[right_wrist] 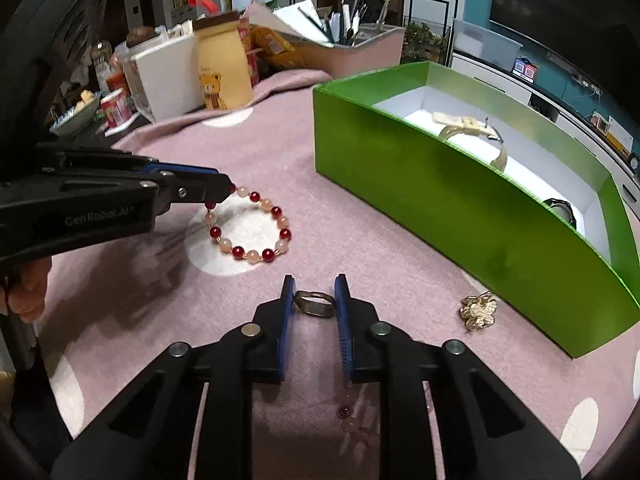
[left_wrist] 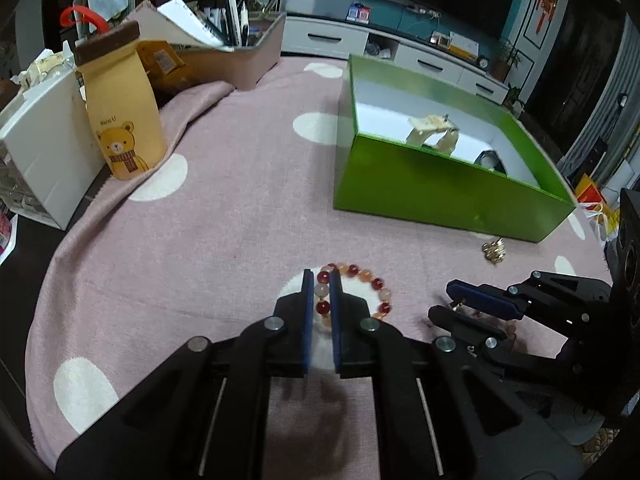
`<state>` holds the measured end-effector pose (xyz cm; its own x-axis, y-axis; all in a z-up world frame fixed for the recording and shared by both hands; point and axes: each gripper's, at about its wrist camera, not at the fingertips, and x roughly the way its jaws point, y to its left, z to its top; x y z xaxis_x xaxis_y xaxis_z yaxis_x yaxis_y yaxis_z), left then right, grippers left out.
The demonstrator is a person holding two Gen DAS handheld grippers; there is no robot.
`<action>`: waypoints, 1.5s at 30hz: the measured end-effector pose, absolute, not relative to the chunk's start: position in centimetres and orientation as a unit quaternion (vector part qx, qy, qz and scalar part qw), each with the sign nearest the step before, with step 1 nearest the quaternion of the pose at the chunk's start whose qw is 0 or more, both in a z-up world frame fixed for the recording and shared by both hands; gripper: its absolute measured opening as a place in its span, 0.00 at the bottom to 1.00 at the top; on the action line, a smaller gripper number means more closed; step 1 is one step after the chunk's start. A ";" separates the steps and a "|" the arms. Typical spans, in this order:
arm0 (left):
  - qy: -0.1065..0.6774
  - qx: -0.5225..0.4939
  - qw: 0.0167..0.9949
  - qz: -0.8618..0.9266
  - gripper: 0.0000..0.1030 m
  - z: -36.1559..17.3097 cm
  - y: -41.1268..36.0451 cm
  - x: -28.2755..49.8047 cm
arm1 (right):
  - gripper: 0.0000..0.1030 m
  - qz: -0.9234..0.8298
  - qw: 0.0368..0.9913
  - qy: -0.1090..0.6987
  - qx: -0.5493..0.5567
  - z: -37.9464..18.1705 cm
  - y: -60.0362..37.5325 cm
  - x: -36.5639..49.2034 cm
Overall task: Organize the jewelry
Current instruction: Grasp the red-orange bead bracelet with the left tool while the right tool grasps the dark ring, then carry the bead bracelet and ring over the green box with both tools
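Left claw [left_wrist: 321, 280]: lower centre of the left wrist view, black arms with blue pads, closed tight on the near side of the bracelet, 3 beads pinched between the pads.
Beaded bracelet [right_wrist: 250, 228]: loop of dark red and pale peach round beads, left of centre in the right wrist view; the clamped side is at the left claw's tip, the rest lies on a white dot of the cloth.
Right claw [right_wrist: 314, 294]: lower centre of the right wrist view, jaws narrowed to a small gap around the ring; the left pad looks to touch it, the right pad is just beside it, and I cannot tell whether it is gripped.
Ring [right_wrist: 315, 304]: dull bronze metal band, lying on the cloth between the right claw's pads.
Gold brooch [right_wrist: 477, 312]: small flower-shaped gold metal piece, lower right, on the cloth just beside the box's near wall.
Green box [right_wrist: 420, 184]: open rectangular cardboard box, green outside and white inside, right half of both views; inside lie a cream-strapped watch [right_wrist: 472, 126] and a dark watch [right_wrist: 562, 210] at the far end.
Bench cover [left_wrist: 240, 220]: pink cloth with white dots, spread over the bench.
Background: yellow bear-print pouch [left_wrist: 122, 120] upper left, beside a white box [left_wrist: 44, 152].
Person's hand [right_wrist: 28, 292]: left edge of the right wrist view, holding the left claw's handle.
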<state>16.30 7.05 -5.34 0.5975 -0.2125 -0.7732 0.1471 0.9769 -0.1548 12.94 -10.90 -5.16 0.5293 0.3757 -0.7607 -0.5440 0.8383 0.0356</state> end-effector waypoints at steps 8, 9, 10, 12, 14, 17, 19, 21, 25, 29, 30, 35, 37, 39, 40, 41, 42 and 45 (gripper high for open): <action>0.402 -0.058 0.905 -0.125 0.07 -2.8 7.0 15.5 | 0.19 0.261 0.885 0.379 -0.072 -2.8 -12.6 12.5; 0.397 -0.060 0.907 -0.126 0.07 -2.4 7.1 15.4 | 0.19 0.260 0.887 0.376 -0.069 -2.6 -12.8 12.5; 0.394 -0.062 0.908 -0.128 0.07 -2.2 7.1 15.3 | 0.19 0.259 0.888 0.374 -0.066 -2.3 -12.9 12.5; 0.388 -0.060 0.910 -0.130 0.07 -1.6 6.9 15.2 | 0.19 0.259 0.892 0.367 -0.058 -1.8 -13.4 12.5; 0.383 -0.056 0.912 -0.132 0.07 -1.1 6.4 15.1 | 0.19 0.258 0.895 0.361 -0.051 -1.2 -13.8 12.4; 0.376 -0.050 0.916 -0.133 0.07 -0.4 5.6 15.1 | 0.19 0.256 0.900 0.351 -0.043 -0.4 -14.5 12.3; 0.369 -0.046 0.918 -0.134 0.07 0.1 5.1 15.1 | 0.19 0.254 0.902 0.346 -0.037 0.0 -15.0 12.3; 0.363 -0.041 0.921 -0.132 0.07 0.6 4.3 15.3 | 0.19 0.247 0.908 0.339 -0.027 0.6 -15.9 12.3; 0.354 -0.036 0.925 -0.135 0.07 1.4 3.5 15.6 | 0.19 0.229 0.917 0.326 -0.010 1.6 -17.6 12.6; 0.347 -0.033 0.927 -0.141 0.07 2.2 2.5 16.3 | 0.19 0.210 0.927 0.312 0.009 2.6 -19.5 12.8; 0.345 -0.032 0.927 -0.142 0.07 2.4 2.2 16.5 | 0.19 0.206 0.929 0.308 0.013 2.9 -20.0 12.9; 0.337 -0.029 0.929 -0.149 0.07 3.2 0.9 17.5 | 0.19 0.188 0.939 0.287 0.030 4.3 -22.0 13.4; 0.334 -0.029 0.930 -0.152 0.07 3.5 0.5 17.8 | 0.19 0.183 0.942 0.281 0.035 4.7 -22.5 13.7; 0.331 -0.029 0.930 -0.155 0.07 3.8 0.0 18.2 | 0.19 0.178 0.944 0.276 0.038 5.0 -23.0 14.0; 0.330 -0.029 0.931 -0.156 0.07 3.9 -0.2 18.4 | 0.19 0.176 0.945 0.274 0.039 5.1 -23.2 14.2; 0.328 -0.029 0.931 -0.157 0.07 4.0 -0.4 18.7 | 0.19 0.173 0.946 0.271 0.042 5.3 -23.4 14.4; 0.327 -0.030 0.931 -0.158 0.07 4.1 -0.7 18.9 | 0.19 0.172 0.946 0.270 0.043 5.5 -23.6 14.5; 0.322 -0.030 0.932 -0.161 0.07 4.5 -1.2 19.7 | 0.19 0.165 0.949 0.266 0.047 5.8 -24.1 15.0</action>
<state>19.68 -1.20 4.45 0.7407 -0.3189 -0.5914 0.2802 0.9466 -0.1595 14.95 -24.14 5.76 0.8041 0.3376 -0.4893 -0.2881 0.9413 0.1760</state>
